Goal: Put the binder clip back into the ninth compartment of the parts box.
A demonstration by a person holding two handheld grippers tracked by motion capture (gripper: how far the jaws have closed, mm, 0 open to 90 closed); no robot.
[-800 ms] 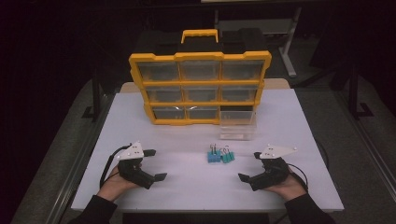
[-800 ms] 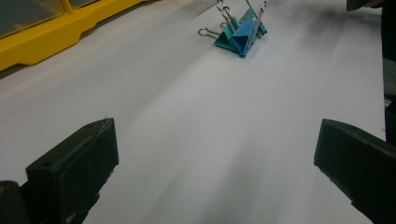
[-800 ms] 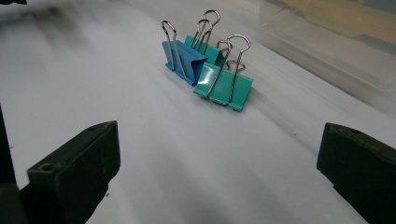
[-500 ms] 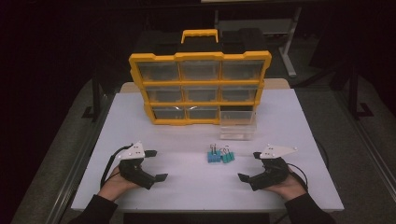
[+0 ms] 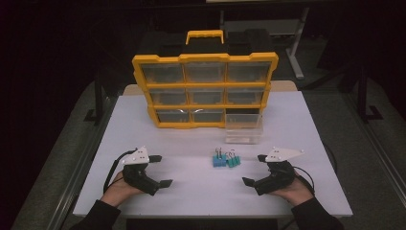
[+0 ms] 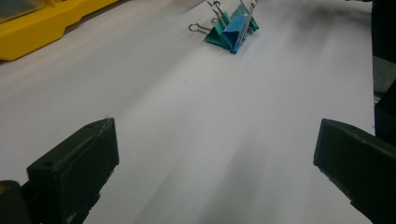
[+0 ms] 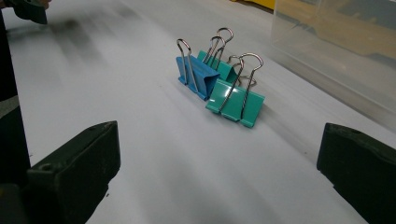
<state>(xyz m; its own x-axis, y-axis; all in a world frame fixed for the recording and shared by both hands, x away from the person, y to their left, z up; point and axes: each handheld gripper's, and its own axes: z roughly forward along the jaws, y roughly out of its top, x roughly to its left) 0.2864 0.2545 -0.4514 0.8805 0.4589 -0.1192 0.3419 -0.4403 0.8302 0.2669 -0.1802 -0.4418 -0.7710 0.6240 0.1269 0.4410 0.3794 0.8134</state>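
Note:
Three binder clips lie in a tight cluster (image 5: 225, 159) at the middle of the white table (image 5: 191, 191): a blue clip (image 7: 198, 77) and two teal clips (image 7: 236, 102), handles up. My left gripper (image 5: 160, 170) rests near the front left, open, with nothing between its fingers (image 6: 74, 163). My right gripper (image 5: 253, 170) rests near the front right, also open and empty, its fingers (image 7: 74, 165) pointing at the clips. The clips (image 6: 231, 28) lie well ahead of the left gripper. A yellow drawer organizer (image 5: 206, 91) stands behind them.
A clear plastic drawer (image 5: 244, 128) sits pulled out on the table in front of the organizer's lower right slot (image 5: 243, 112). The same drawer (image 7: 336, 51) appears to the right of the clips in the right gripper view. Table edges are close behind both hands.
Both grippers have shifted very slightly; the right one has lifted a touch. The clips and the drawer have stayed put.

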